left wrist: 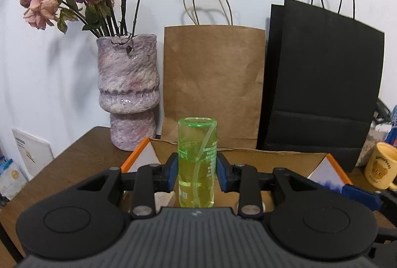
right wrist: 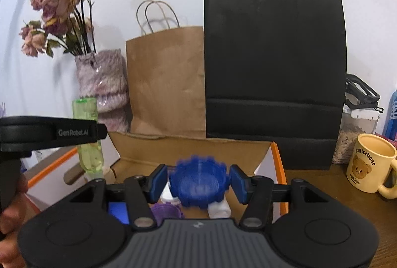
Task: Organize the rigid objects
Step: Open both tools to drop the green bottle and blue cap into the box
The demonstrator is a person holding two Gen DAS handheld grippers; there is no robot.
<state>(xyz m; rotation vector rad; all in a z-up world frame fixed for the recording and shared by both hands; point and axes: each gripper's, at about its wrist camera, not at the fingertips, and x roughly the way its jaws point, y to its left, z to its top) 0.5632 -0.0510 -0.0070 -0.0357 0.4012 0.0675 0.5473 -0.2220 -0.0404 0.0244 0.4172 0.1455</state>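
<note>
A clear green bottle (left wrist: pixel 197 144) holding yellow-green liquid stands upright between the blue pads of my left gripper (left wrist: pixel 197 172), over an open cardboard box (left wrist: pixel 273 158) with orange edges. The pads sit right beside its walls without visibly squeezing it. From the right wrist view the same bottle (right wrist: pixel 88 156) reaches down into the box (right wrist: pixel 188 146) behind the left tool's black arm (right wrist: pixel 74 131). My right gripper (right wrist: pixel 197 181) is open over the box, and a blurred blue gear-shaped piece (right wrist: pixel 198 176) lies between its pads with a gap on each side. Below it are a purple gear (right wrist: pixel 166 211) and a white piece (right wrist: pixel 218 209).
Along the wall behind the box stand a marbled vase (left wrist: pixel 127 91) of dried roses, a brown paper bag (left wrist: pixel 213 84) and a black paper bag (left wrist: pixel 322 84). A yellow bear mug (right wrist: pixel 369 163) and a lidded food jar (right wrist: pixel 354 134) stand on the wooden table at the right. A hand (right wrist: pixel 10 213) shows at the left edge.
</note>
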